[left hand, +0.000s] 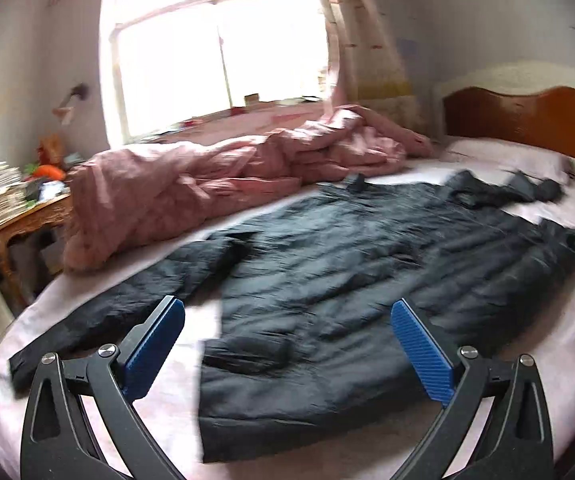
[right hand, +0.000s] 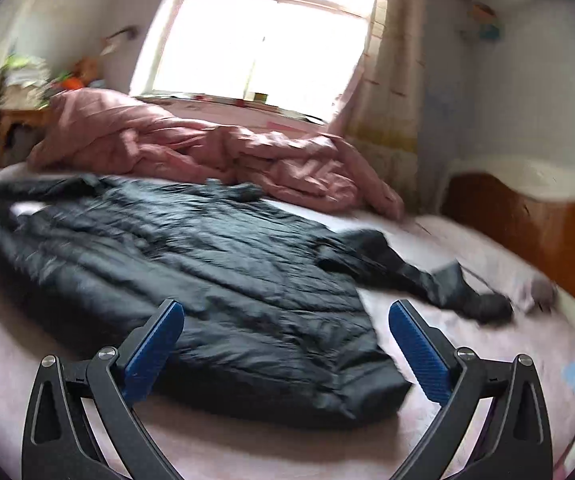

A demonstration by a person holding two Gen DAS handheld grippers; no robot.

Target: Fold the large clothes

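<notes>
Garment: a large dark padded coat (left hand: pixel 367 280) lies spread flat on the bed (left hand: pixel 547 360), unfolded, with a sleeve (left hand: pixel 135 292) thrown out to the left in the left wrist view.
Far side: a rumpled pink quilt (left hand: pixel 215 184) is heaped beyond the coat, under the window (left hand: pixel 223 48); the wooden headboard (left hand: pixel 527 120) stands at the right.
Long axis: in both views the coat runs roughly left to right across the bed, hem end toward the left, collar end (right hand: pixel 427 276) toward the headboard.
Left gripper (left hand: pixel 287 320): jaws spread wide, nothing between the blue pads (left hand: pixel 155 344); it hangs above the near hem corner, not touching cloth.
Right gripper (right hand: pixel 287 320): jaws also spread wide and empty; it hangs above the near edge of the coat toward the collar end, clear of the fabric.
Bearing: the coat lies ahead of and below both grippers, its near long edge the closest part to each.
Nearer hand: left for the hem and outflung sleeve, right for the shoulder and the second sleeve (right hand: pixel 467 296) near the headboard.
Stage, judged: no fold made yet; the coat looks laid out and ready.
Next move, judged: each gripper probably drops to its own end of the near edge, or to its own sleeve, and carries it across the long axis.
Risk, judged: slippery padded fabric may slide from a shallow pinch.
</notes>
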